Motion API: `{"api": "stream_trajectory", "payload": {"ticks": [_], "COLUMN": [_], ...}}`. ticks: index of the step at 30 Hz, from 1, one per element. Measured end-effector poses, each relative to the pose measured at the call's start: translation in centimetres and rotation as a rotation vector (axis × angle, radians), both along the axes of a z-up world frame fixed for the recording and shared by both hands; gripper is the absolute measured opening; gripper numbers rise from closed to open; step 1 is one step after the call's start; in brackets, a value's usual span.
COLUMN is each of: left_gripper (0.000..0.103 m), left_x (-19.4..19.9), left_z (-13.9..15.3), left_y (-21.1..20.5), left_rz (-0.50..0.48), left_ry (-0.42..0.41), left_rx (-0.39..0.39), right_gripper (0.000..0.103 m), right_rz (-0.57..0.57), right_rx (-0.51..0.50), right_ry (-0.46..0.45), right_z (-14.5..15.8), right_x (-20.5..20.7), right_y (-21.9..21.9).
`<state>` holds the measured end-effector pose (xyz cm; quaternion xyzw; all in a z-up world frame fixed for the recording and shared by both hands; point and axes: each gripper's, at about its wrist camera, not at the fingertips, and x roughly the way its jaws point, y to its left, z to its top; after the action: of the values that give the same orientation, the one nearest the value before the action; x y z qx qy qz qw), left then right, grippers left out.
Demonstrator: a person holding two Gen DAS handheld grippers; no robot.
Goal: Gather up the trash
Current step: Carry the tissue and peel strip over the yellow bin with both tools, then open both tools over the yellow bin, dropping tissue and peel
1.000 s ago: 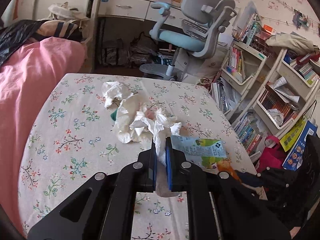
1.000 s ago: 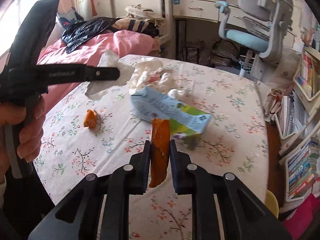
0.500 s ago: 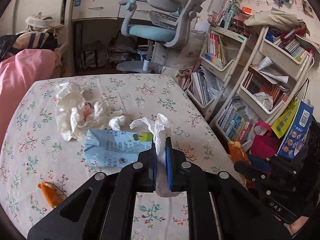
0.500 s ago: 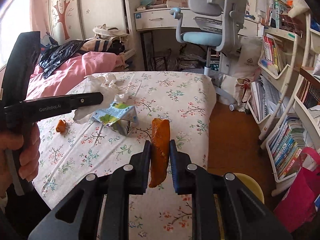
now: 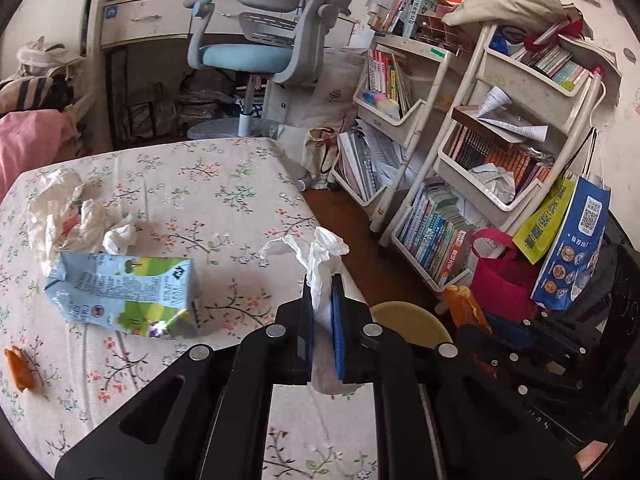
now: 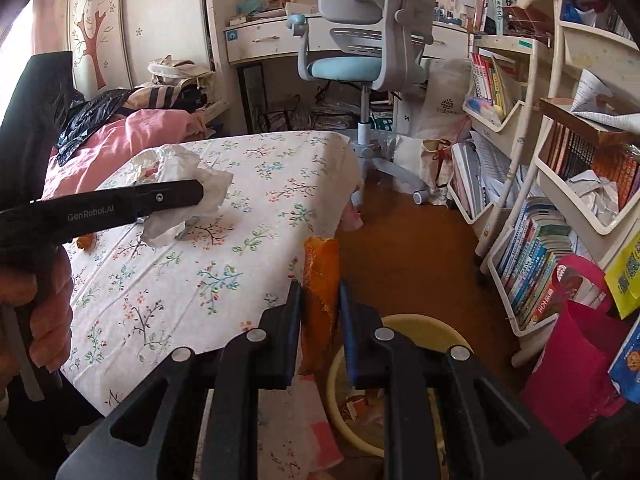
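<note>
My left gripper [image 5: 319, 292] is shut on a crumpled white tissue [image 5: 316, 252] near the right edge of the floral-cloth table [image 5: 224, 184]. It also shows in the right wrist view [image 6: 176, 196] with the tissue [image 6: 188, 184]. My right gripper [image 6: 320, 296] is shut on an orange peel [image 6: 320, 272] and holds it over the table's edge, above a yellow bin [image 6: 420, 330] on the floor. The bin [image 5: 408, 316] and the peel [image 5: 464, 304] show in the left wrist view. A blue-green milk carton [image 5: 124, 288], crumpled paper [image 5: 64, 212] and a small peel piece [image 5: 18, 368] lie on the table.
A grey-blue desk chair [image 5: 260, 40] stands behind the table. White book racks [image 5: 500, 140] line the right side, with a red bag [image 6: 576, 344] at their foot. A bed with pink bedding [image 6: 116, 140] lies to the left.
Both grippers have swung right, away from the table's middle toward its right edge. The yellow bin has come into view below the right gripper. Both grips are unchanged.
</note>
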<state>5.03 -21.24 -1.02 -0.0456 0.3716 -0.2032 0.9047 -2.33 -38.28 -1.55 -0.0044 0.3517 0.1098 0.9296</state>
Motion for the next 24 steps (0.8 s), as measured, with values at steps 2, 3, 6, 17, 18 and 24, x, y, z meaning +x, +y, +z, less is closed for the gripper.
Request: {"api": "stream_trajectory", "payload": {"ticks": [2, 3, 6, 17, 18, 24], "left_gripper": [0.008, 0.008, 0.008, 0.008, 0.008, 0.008], "left_x": [0.1, 0.1, 0.1, 0.7, 0.7, 1.3], "left_z": [-0.3, -0.4, -0.6, -1.3, -1.3, -1.3], "left_y": [-1.5, -2.1, -4.0, -8.4, -8.6, -10.8], "left_rz": [-0.016, -0.021, -0.04, -0.082, -0.083, -0.112], "left_ry": [0.005, 0.006, 0.004, 0.009, 0.009, 0.007], "left_rx": [0.004, 0.005, 0.012, 0.021, 0.02, -0.011], "right_gripper": [0.019, 0.02, 0.02, 0.02, 0.02, 0.02], "right_rz": [-0.011, -0.015, -0.02, -0.095, -0.101, -0.138], "right_rx": [0.001, -0.002, -0.021, -0.031, -0.029, -0.056], "right_ry": [0.004, 0.006, 0.012, 0.048, 0.049, 0.054], "right_z": [-0.1, -0.2, -0.4, -1.2, -1.2, -1.7], "right_x": [0.0, 0.0, -0.2, -0.1, -0.1, 0.0], "right_y": [-0.4, -0.6, -0.8, -3.7, -3.8, -4.9]}}
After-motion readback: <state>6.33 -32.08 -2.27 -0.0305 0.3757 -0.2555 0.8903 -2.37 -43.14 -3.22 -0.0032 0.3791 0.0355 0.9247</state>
